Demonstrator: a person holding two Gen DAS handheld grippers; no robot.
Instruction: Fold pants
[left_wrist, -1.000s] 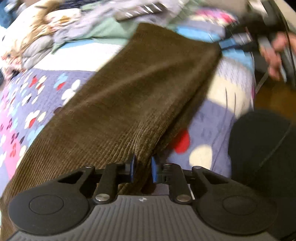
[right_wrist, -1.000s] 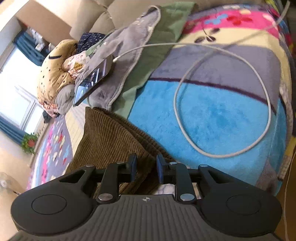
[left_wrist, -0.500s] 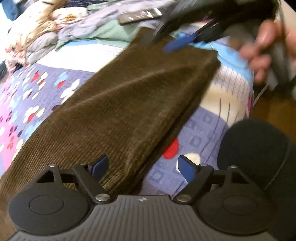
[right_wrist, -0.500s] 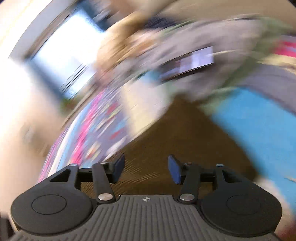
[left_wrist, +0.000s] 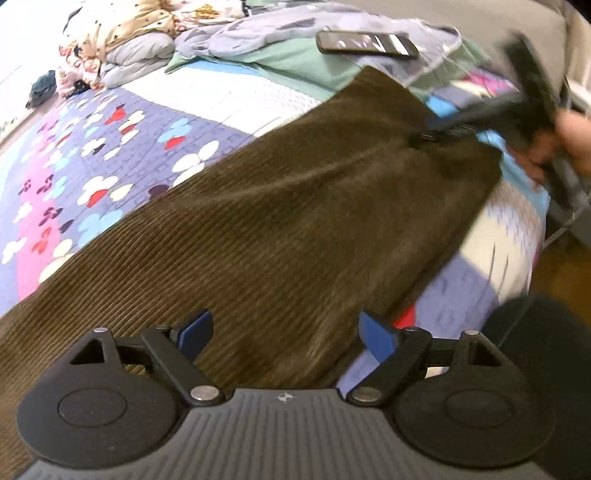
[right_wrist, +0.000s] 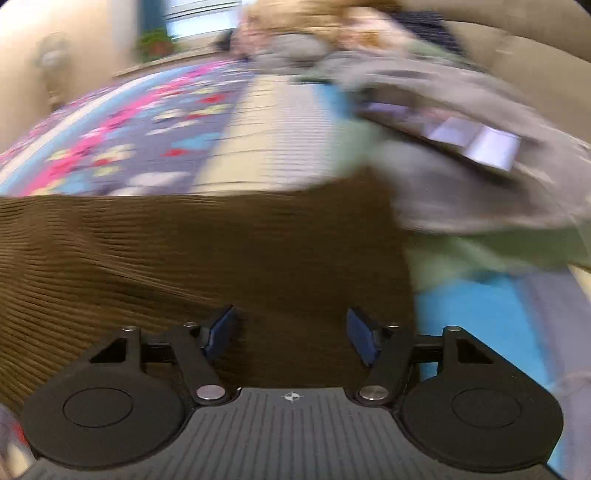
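Now left tool (left_wrist: 284, 332) spread apart, holding nothing, over near end of brown corduroy pants (left_wrist: 288, 221). Right tool (right_wrist: 291, 332) also apart, nothing between fingers, above far end of pants. Pants lie flat across bed with flower-pattern quilt (left_wrist: 96, 155). Phone (left_wrist: 365, 43) on grey blanket (left_wrist: 258, 33) beyond pants.

A phone (left_wrist: 367, 43) lies on a grey blanket (left_wrist: 273, 31) atop the flower-patterned bedspread (left_wrist: 110, 147), near heaped bedding (left_wrist: 122, 40).
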